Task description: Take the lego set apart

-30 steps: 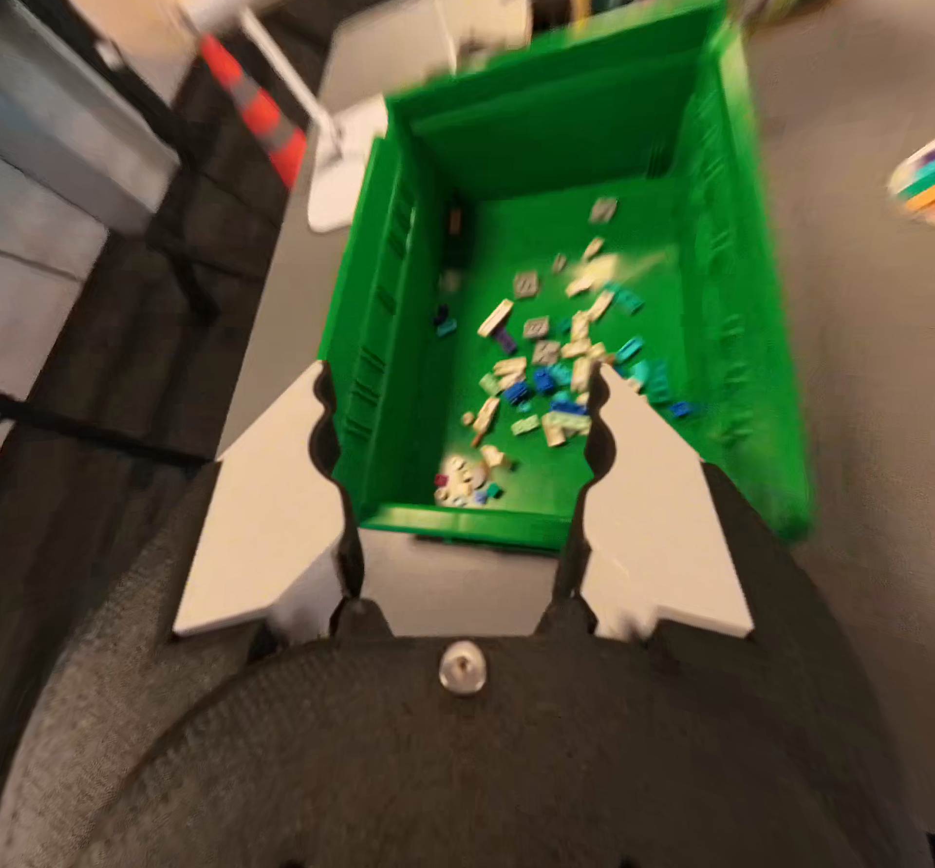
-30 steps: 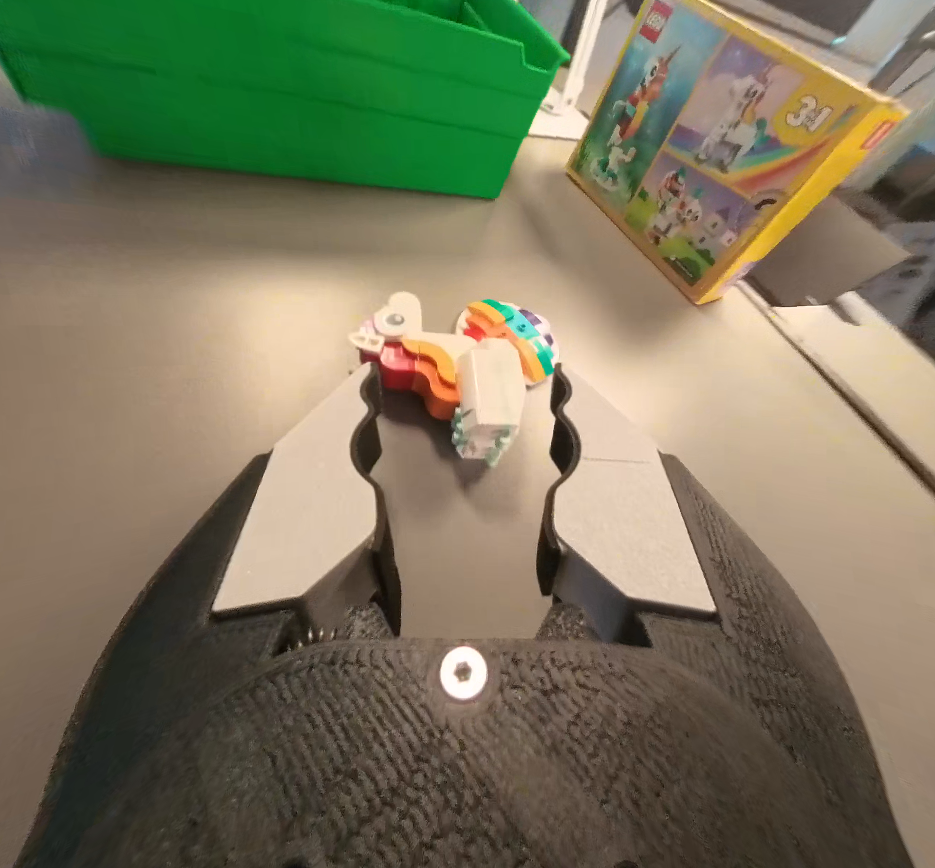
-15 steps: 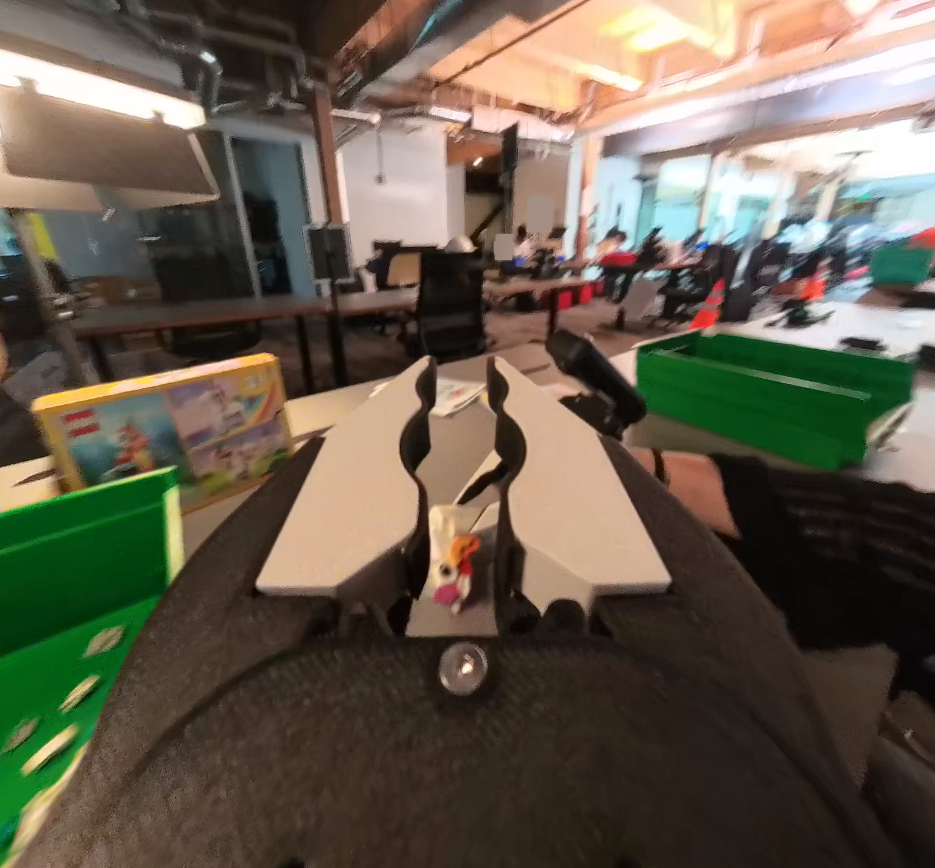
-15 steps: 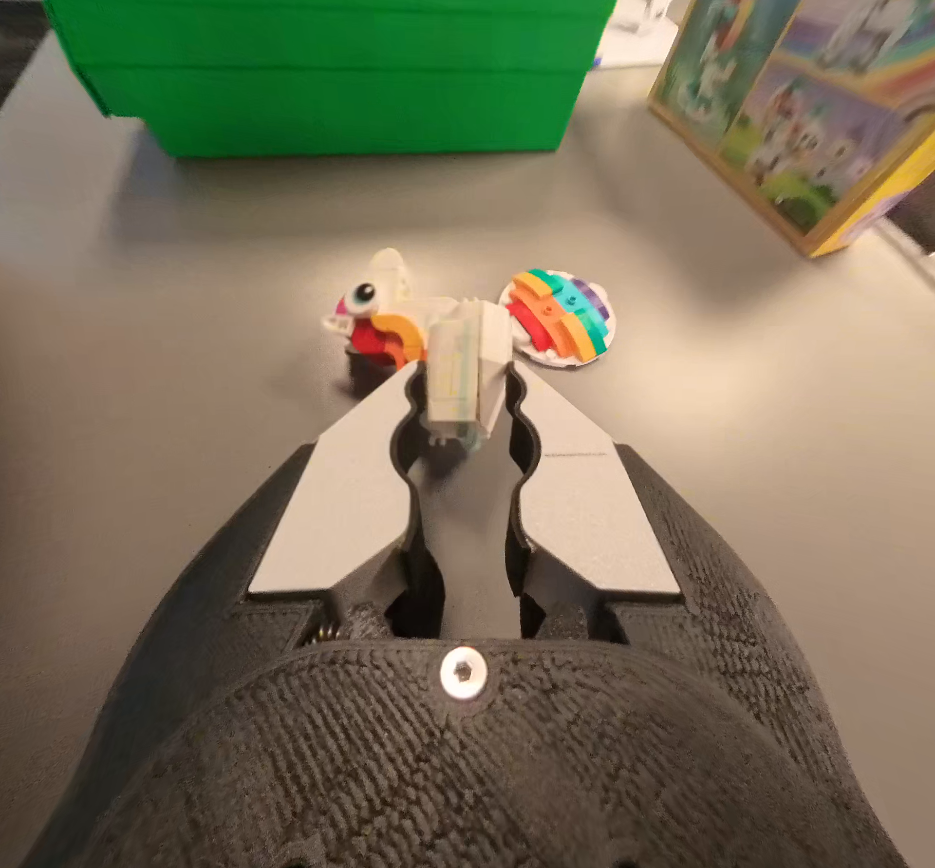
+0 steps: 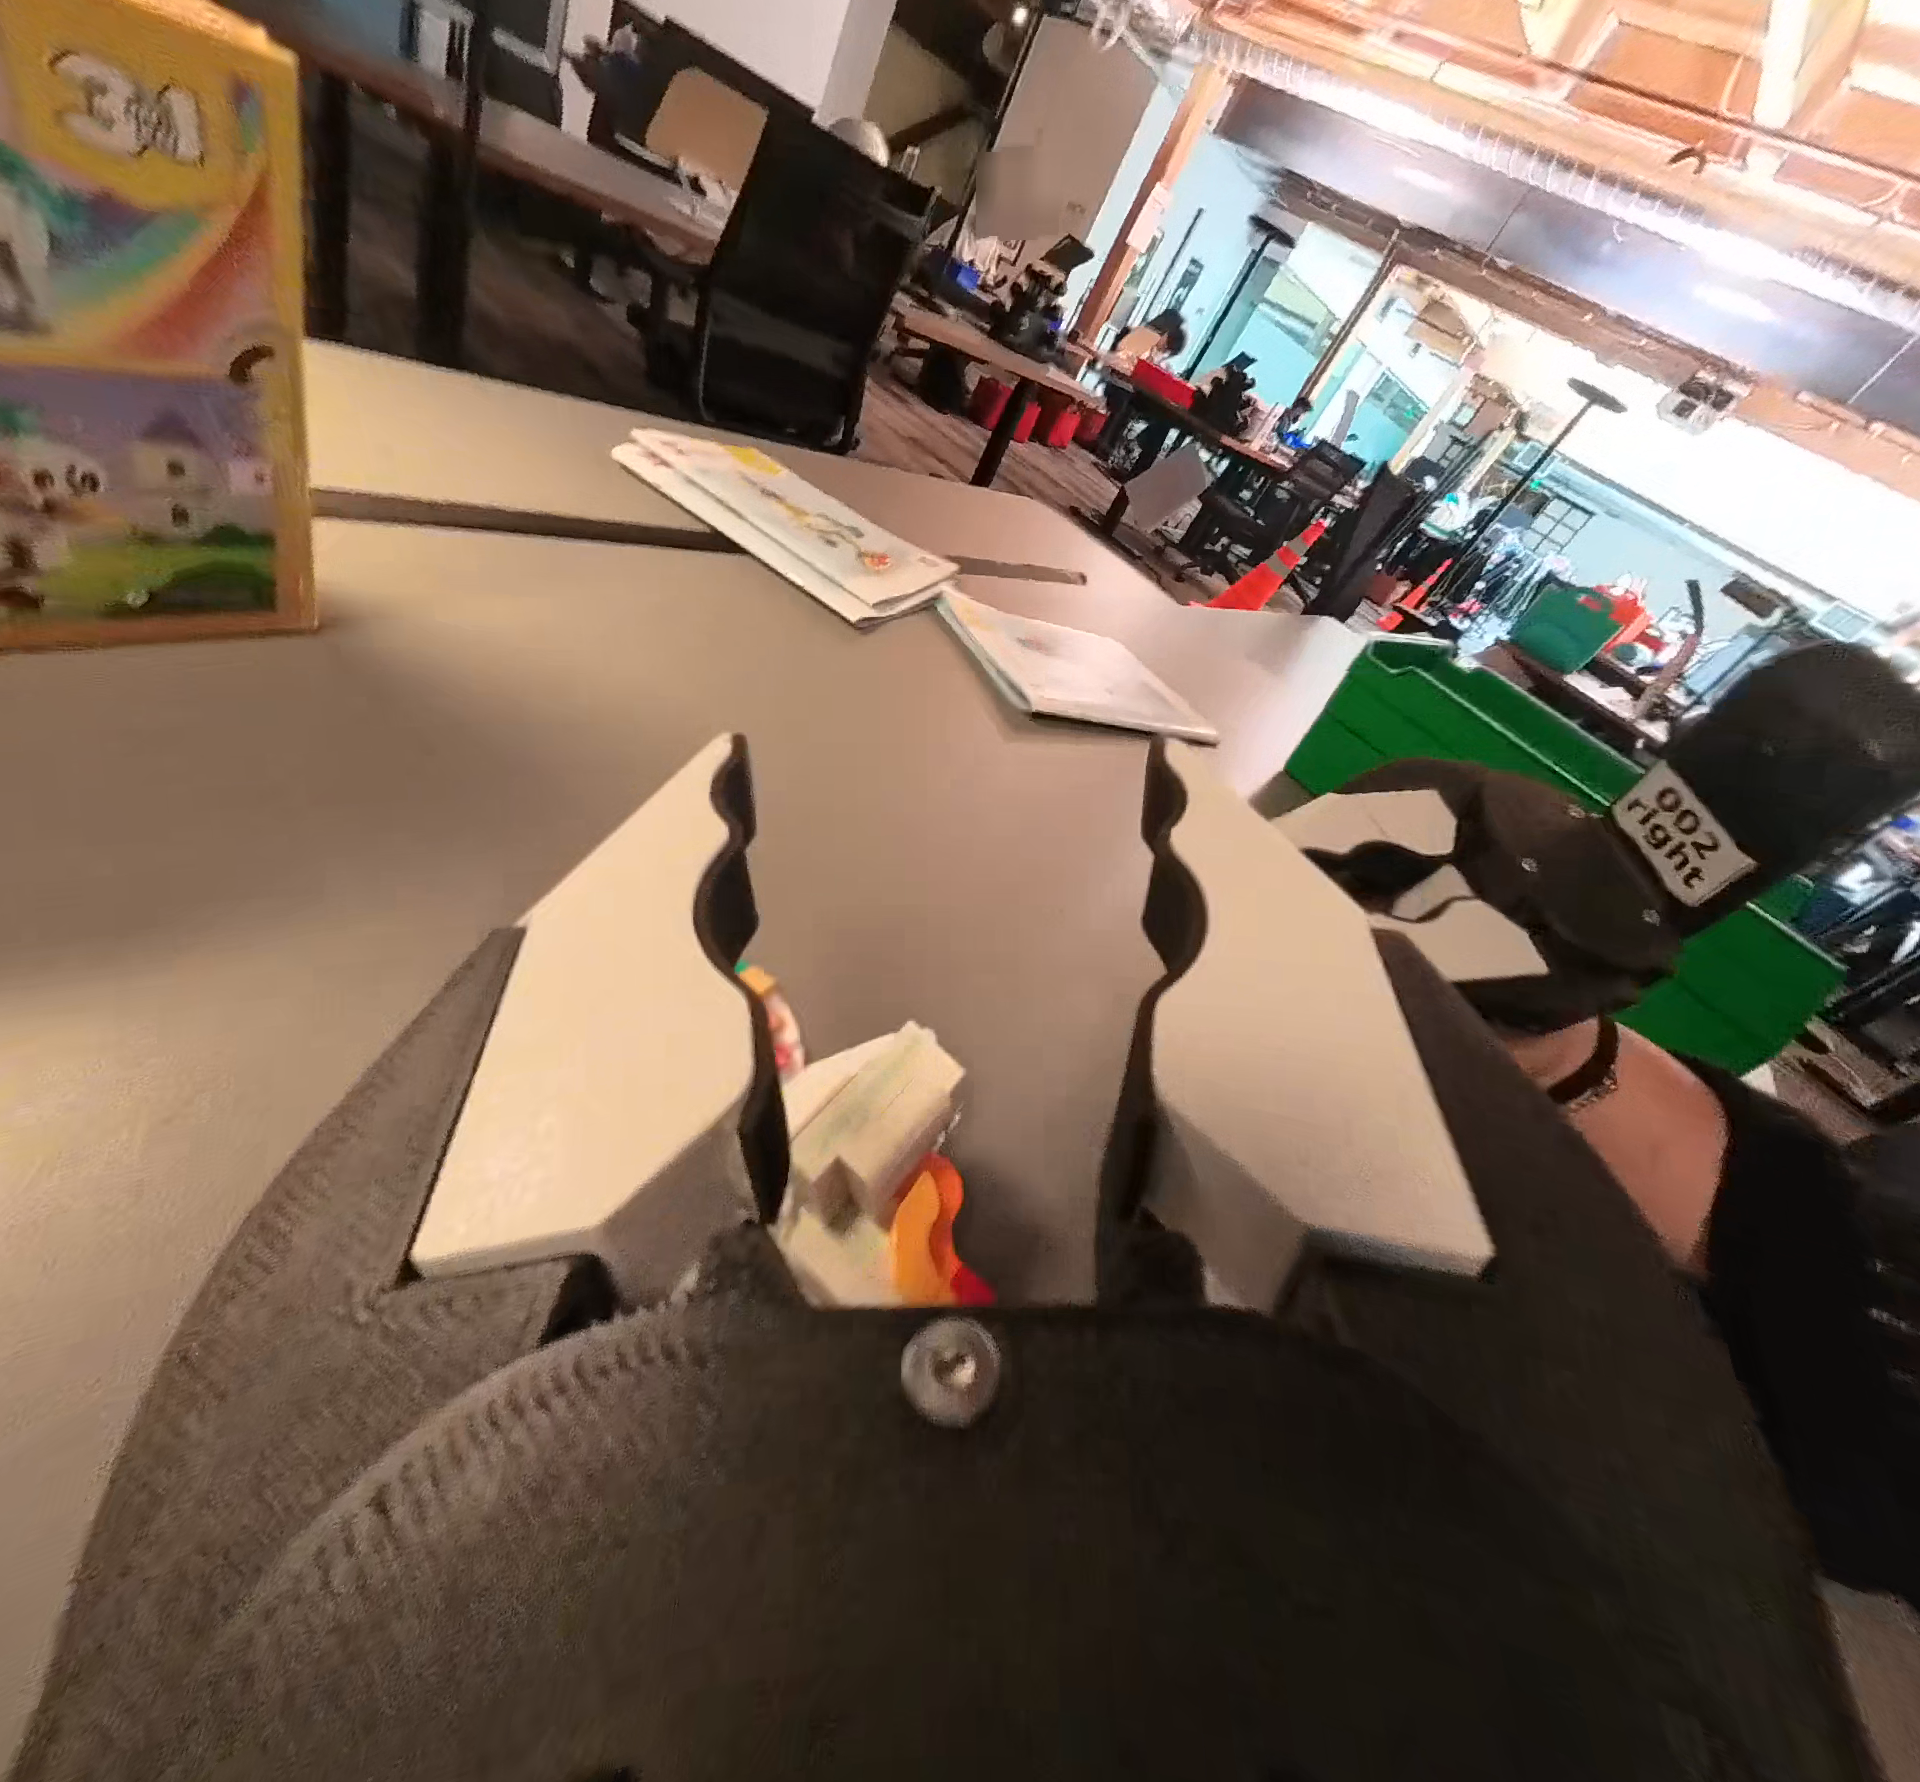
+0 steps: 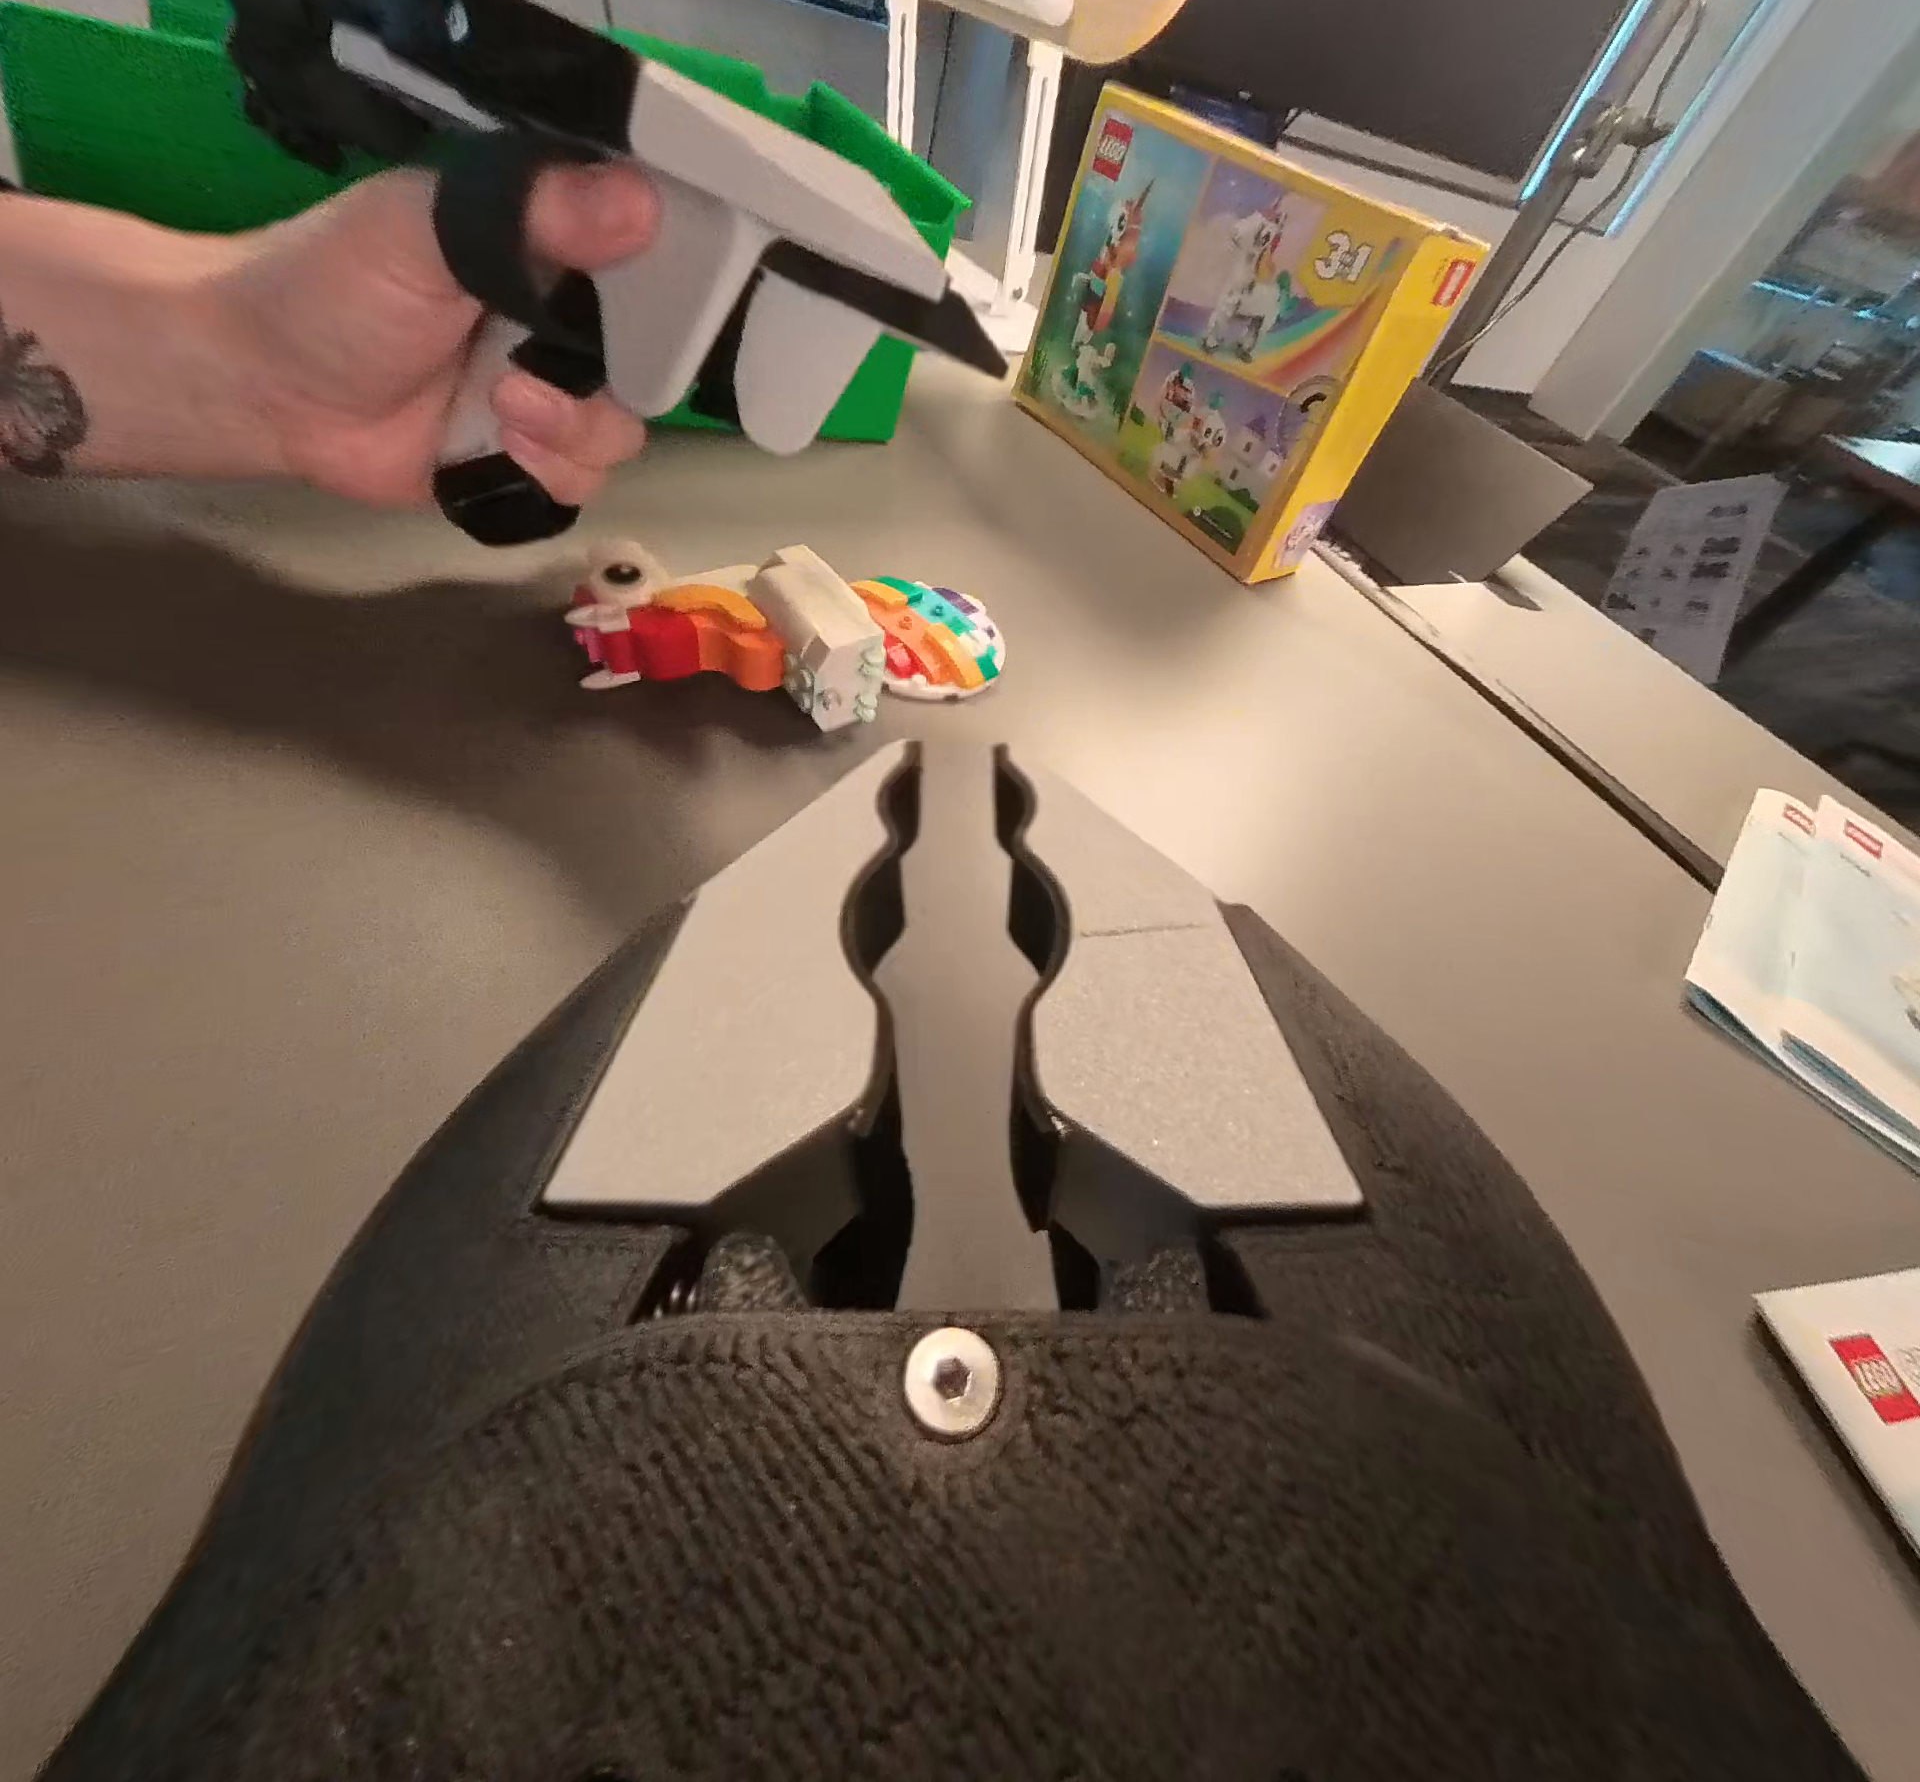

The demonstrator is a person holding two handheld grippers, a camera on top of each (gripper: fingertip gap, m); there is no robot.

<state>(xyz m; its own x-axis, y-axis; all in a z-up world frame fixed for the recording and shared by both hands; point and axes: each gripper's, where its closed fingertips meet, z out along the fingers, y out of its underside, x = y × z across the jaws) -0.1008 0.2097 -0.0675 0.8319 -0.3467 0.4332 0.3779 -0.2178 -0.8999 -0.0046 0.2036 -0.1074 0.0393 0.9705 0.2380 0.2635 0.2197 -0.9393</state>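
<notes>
Lego animal [image 6: 748,636] lies on its side on the grey desk [image 6: 260,901], a small toy with one big eye, a red and orange curvy part and a white blocky body. Its back end touches a round white plate with rainbow bricks [image 6: 940,636]. It looks mostly in one piece, so the job of pulling it apart seems far from done for this toy. The left gripper [image 6: 873,382] hangs just above and a bit behind the toy, held in a hand [image 6: 343,350], with its jaws wide apart and nothing held in them; my guess is that it is there to grab one end. The right gripper [image 6: 956,756] sits low and near the toy's white body, pointing at it. Its jaws are almost together, with only a thin gap, and they hold nothing. Farther out stand a green bin [image 6: 104,122] and a yellow toy box [image 6: 1236,330] (the box shows pictures of what you can build). Paper booklets [image 6: 1808,974] lie on the right. The right wrist view shows the whole toy and both grippers. The left wrist view shows only a white and orange bit of the toy [image 5: 883,1171] low between its own wide jaws, plus the big room behind, which the other view does not show.
</notes>
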